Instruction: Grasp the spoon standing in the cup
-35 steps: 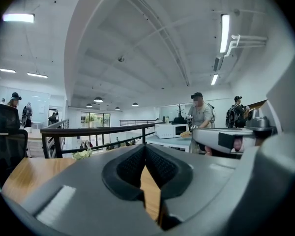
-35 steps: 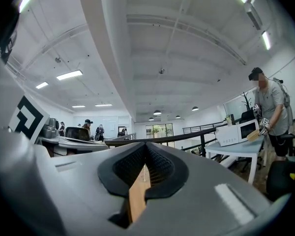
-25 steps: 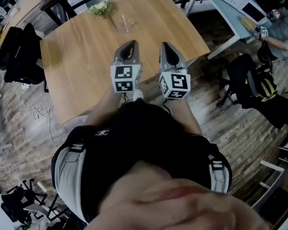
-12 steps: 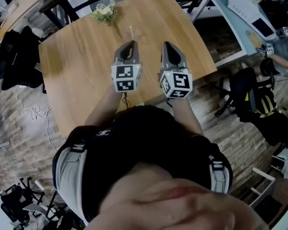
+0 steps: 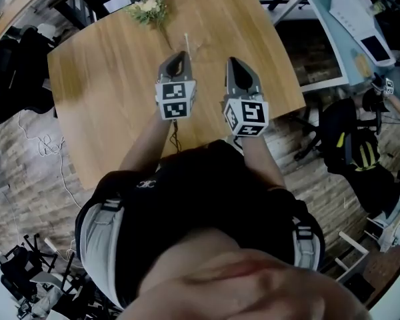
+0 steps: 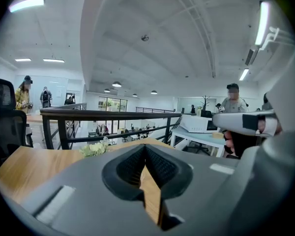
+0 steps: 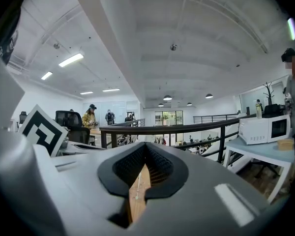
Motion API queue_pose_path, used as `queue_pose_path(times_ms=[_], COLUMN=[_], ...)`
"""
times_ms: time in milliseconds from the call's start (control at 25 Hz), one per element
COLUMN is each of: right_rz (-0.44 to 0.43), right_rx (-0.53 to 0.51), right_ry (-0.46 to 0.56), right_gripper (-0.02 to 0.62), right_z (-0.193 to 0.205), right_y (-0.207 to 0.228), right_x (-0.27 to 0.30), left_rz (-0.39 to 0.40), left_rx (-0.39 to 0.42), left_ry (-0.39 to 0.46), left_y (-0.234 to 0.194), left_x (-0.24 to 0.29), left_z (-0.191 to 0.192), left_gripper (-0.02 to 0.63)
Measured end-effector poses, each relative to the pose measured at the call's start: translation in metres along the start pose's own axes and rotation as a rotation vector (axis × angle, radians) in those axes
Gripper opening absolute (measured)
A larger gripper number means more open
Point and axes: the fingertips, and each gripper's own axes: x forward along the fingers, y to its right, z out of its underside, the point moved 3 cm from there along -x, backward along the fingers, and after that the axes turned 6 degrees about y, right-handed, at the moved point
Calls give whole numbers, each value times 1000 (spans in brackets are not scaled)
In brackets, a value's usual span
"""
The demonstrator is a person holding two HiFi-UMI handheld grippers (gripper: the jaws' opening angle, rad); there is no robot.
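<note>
A thin pale spoon (image 5: 186, 42) stands in a clear cup (image 5: 192, 48) that is hard to make out, on the wooden table (image 5: 107, 79). In the head view my left gripper (image 5: 181, 57) hovers over the table with its tips just short of the cup, jaws shut and empty. My right gripper (image 5: 232, 61) is level with it a little to the right, also shut and empty. In the left gripper view the left gripper (image 6: 145, 147) shows only wood through the slit below its tips. The right gripper (image 7: 146, 145) shows wood and a thin pale line there.
A bunch of white flowers (image 5: 147, 9) lies at the table's far edge, also seen as flowers (image 6: 92, 149) in the left gripper view. A black railing (image 6: 108, 115) runs behind the table. Black chairs (image 5: 350, 135) and a white desk (image 5: 340, 29) stand to the right.
Both grippers have moved forward over the table towards the cup and flowers, staying side by side. Their jaws look the same as before.
</note>
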Motion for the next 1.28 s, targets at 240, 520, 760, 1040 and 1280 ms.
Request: queue_pose_path(times_ms=[240, 520, 760, 1040, 1280], right_rz=[-3, 2, 33, 53, 74], right_rx=[5, 8, 16, 2, -3], right_ry=[-46, -56, -78, -97, -110], right_gripper=[-1, 0, -1, 0, 0], right_z=[11, 19, 27, 30, 32], right_y=[13, 26, 41, 52, 63], right_x=[3, 13, 5, -6, -11], left_rz=[-26, -74, -58, -70, -75], left_rx=[7, 2, -13, -2, 37], left_ry=[-15, -75, -134, -144, -196], left_y=[-5, -23, -19, -22, -26], left_x=[25, 62, 79, 100, 117], left_z=[13, 34, 55, 67, 91], left_gripper=[11, 11, 78, 107, 134])
